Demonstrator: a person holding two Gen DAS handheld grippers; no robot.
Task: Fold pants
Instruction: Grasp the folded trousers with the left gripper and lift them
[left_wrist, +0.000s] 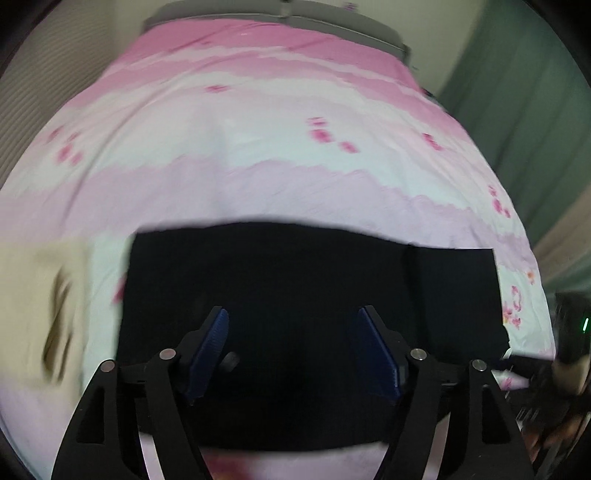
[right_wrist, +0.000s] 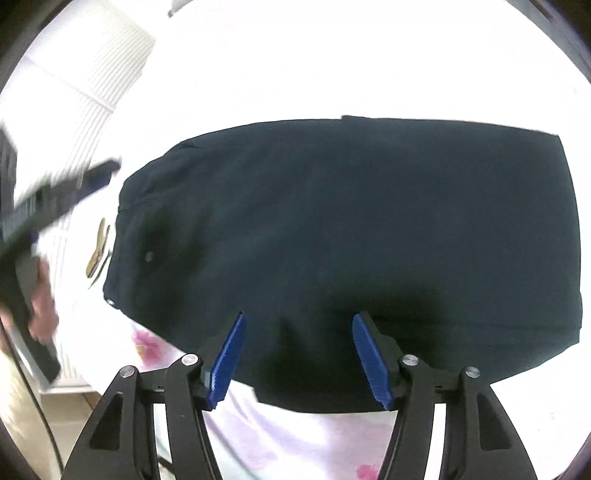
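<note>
Dark navy pants (left_wrist: 303, 295) lie folded into a flat rectangle on the pink and white bed sheet (left_wrist: 258, 147). In the left wrist view my left gripper (left_wrist: 293, 321) hovers above them, its blue pads (left_wrist: 212, 343) spread wide with nothing between. The right wrist view shows the same pants (right_wrist: 351, 229), a small button near their left end. There my right gripper (right_wrist: 299, 325) stands open above the near edge, its blue pads (right_wrist: 369, 354) off the cloth. The left gripper (right_wrist: 62, 192) shows blurred at that view's left, held by a hand (right_wrist: 40, 306).
A cream garment with a dark print (left_wrist: 48, 306) lies on the sheet left of the pants. A ribbed white wall (right_wrist: 96, 85) runs along the bed's left side. A green curtain (left_wrist: 532, 110) hangs at the right. The far part of the sheet is overexposed in the right wrist view.
</note>
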